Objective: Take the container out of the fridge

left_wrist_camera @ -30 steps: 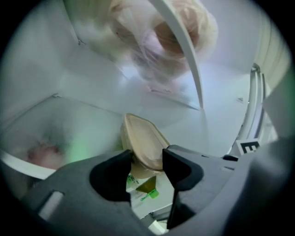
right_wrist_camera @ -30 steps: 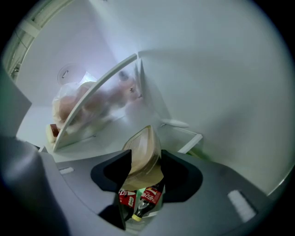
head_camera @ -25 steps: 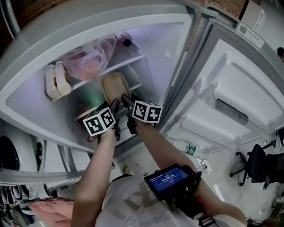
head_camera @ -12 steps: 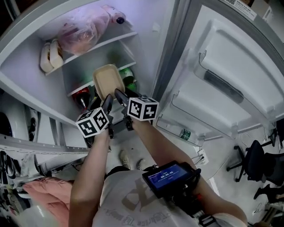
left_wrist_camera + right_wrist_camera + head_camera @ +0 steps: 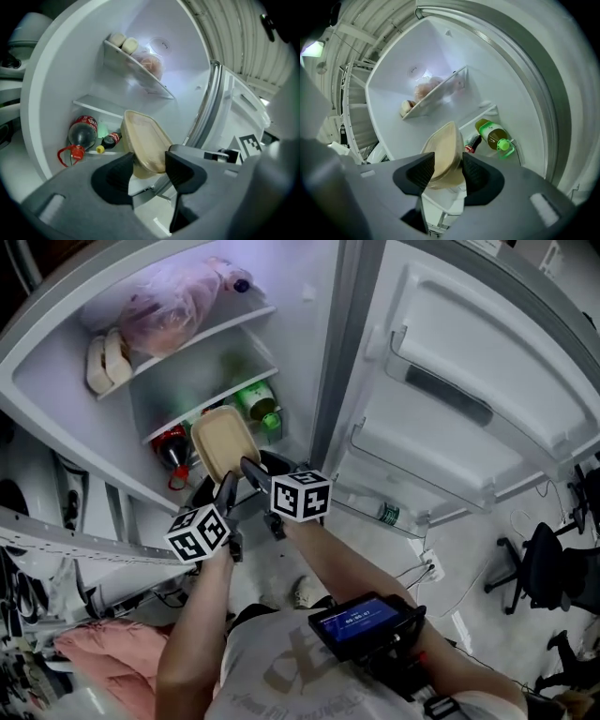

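Observation:
A beige, lidded rectangular container [image 5: 223, 439] hangs tilted in front of the open fridge's lower shelf, held at its near edge from both sides. My left gripper [image 5: 228, 488] is shut on the container [image 5: 146, 140], whose end sits between the dark pads. In the left gripper view that gripper [image 5: 149, 169] shows the container pressed on both sides. My right gripper [image 5: 251, 470] clamps the same container [image 5: 446, 147] edge-on. In the right gripper view its pads touch both faces at the gripper [image 5: 447, 171].
The open fridge door [image 5: 469, 381] stands to the right, a water bottle [image 5: 384, 514] in its lower shelf. Inside lie a red cola bottle [image 5: 172, 448], a green bottle [image 5: 255, 401], a pink bag [image 5: 173, 306] and buns [image 5: 103, 362] on the upper shelf. An office chair [image 5: 544, 568] is at far right.
Both grippers have drawn back from the fridge with the container between them. It has come off the shelf and now hangs in front of the bottles.

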Demonstrator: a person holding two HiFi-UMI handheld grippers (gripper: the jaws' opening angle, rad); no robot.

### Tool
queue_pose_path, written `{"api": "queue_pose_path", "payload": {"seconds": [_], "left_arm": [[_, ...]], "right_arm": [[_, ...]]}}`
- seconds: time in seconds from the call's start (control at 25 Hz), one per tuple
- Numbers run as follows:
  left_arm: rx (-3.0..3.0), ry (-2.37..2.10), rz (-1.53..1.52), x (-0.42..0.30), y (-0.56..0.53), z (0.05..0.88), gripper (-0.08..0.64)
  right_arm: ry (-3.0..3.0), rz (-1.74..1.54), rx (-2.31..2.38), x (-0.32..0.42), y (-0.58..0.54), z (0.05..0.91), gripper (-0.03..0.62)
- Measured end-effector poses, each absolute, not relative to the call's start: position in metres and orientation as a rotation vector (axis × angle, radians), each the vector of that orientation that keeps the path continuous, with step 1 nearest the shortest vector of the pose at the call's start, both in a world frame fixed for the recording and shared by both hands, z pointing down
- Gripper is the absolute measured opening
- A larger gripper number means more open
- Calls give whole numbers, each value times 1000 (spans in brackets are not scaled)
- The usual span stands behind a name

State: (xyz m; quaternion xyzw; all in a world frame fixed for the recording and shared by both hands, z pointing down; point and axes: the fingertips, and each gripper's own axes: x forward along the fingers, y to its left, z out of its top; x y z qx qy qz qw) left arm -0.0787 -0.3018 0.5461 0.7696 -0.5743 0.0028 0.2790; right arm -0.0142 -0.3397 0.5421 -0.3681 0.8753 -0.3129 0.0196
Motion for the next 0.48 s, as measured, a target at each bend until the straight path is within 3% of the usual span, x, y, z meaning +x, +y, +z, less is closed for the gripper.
{"api": "queue_pose_path", "payload": {"seconds": [0.48], "left_arm": [[2109,-1393,6,-84,-220,567,218]], "right_arm": [[2720,-960,-1215,-17,-251,558,183]]}}
